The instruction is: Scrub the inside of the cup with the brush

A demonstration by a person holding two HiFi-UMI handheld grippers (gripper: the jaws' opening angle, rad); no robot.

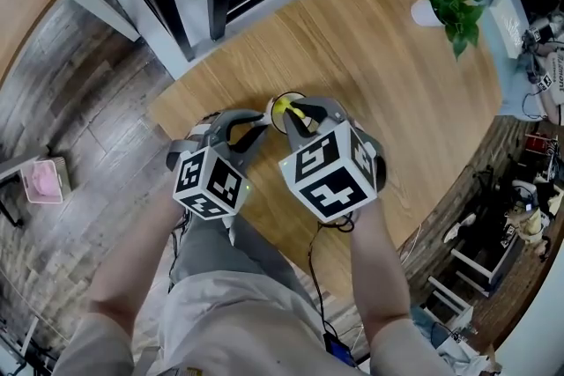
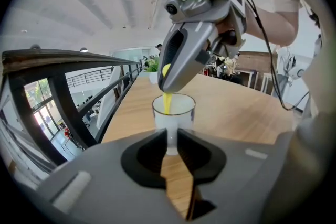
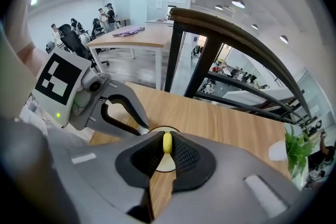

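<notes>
Near the desk's (image 1: pixel 379 57) front edge, the left gripper (image 2: pixel 171 140) closes narrowly on the clear cup's (image 2: pixel 174 112) near side to steady it, while the right gripper (image 3: pixel 167 150), clamped on the yellow brush (image 3: pixel 167 141), angles it down inside for scrubbing

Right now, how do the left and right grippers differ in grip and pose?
Left gripper is shut on the cup; right gripper is shut on the yellow brush. Left gripper comes at the cup from the side; right gripper points steeply down over its mouth. Shared: both grip something and meet at the cup.
</notes>
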